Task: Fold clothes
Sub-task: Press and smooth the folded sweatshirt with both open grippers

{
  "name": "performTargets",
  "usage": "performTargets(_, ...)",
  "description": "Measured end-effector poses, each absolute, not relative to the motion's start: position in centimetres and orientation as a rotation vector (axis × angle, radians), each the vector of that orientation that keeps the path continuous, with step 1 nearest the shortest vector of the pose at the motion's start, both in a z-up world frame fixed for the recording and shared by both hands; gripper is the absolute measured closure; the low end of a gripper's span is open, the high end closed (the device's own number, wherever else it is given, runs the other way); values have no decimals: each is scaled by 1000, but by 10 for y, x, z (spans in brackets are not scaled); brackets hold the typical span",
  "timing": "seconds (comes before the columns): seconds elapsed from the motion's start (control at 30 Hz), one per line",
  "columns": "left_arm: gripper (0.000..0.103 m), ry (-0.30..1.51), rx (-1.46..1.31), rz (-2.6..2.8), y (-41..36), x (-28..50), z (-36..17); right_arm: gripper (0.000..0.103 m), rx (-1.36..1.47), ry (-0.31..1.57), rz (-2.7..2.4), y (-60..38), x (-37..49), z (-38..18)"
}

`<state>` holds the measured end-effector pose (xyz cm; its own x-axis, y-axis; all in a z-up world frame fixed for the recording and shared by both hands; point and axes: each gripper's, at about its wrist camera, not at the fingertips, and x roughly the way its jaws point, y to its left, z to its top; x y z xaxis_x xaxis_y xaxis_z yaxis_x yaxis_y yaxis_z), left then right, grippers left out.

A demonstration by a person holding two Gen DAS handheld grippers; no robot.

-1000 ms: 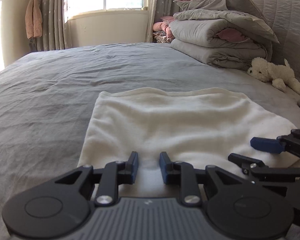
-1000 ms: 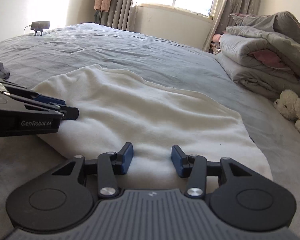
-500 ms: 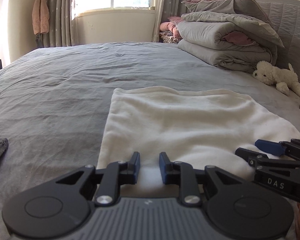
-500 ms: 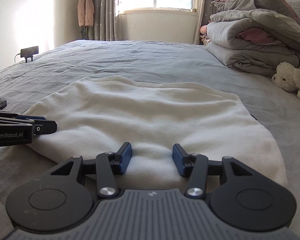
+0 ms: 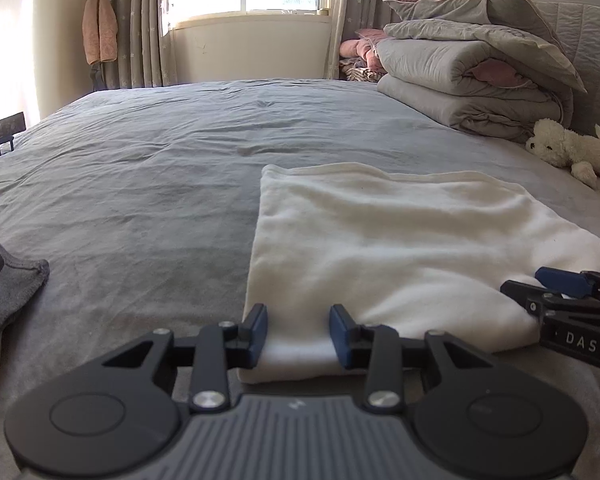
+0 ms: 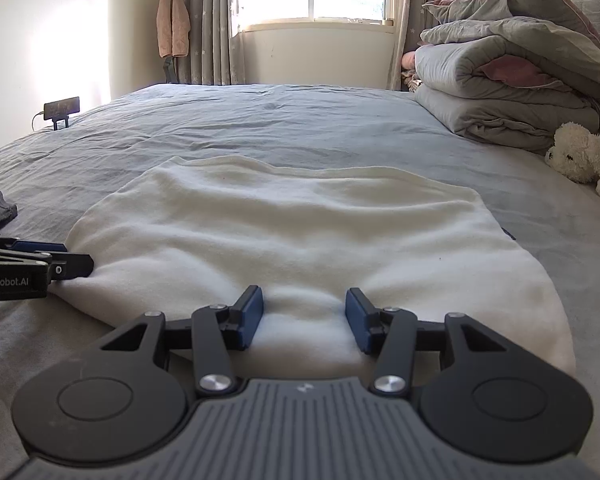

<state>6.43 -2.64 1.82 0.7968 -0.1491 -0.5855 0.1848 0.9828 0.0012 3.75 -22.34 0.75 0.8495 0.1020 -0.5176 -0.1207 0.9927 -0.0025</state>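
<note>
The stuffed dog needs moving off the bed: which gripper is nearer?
Right. The right gripper is at the cream cloth's dog-side end; the left gripper is further from the stuffed dog.

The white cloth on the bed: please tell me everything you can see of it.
The white cloth looks soft and fleecy, cream-white, folded into a broad, roughly rectangular shape with gentle wrinkles. It lies flat on the grey bed sheet. Its near edge lies between the open fingers of the left claw and the right claw, one near each corner.
</note>
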Motion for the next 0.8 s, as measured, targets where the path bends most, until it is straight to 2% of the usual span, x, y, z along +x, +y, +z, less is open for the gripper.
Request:
performTargets(0.23,67,575,-16,-206,-25,62,39,52,-159,528,35,-200,34,12)
performTargets(0.3,63,551,-42,-237,-26,61,46,51,-182,534,3,-193,34,17)
performTargets(0.4,60,621,-39,-284,-31,67,38,51,-215,546,12,-189,35,29)
performTargets(0.53,60,666,-19,-280,-31,72,28,41,-192,550,69,-209,36,39)
performTargets(0.6,60,684,-10,-277,-30,74,24,41,-172,621,29,-225,43,29)
performTargets(0.63,60,693,-5,-275,-30,75,22,35,-153,641,20,-232,45,26)
performTargets(0.8,60,696,3,-273,-29,74,22,34,-87,653,39,-240,45,28)
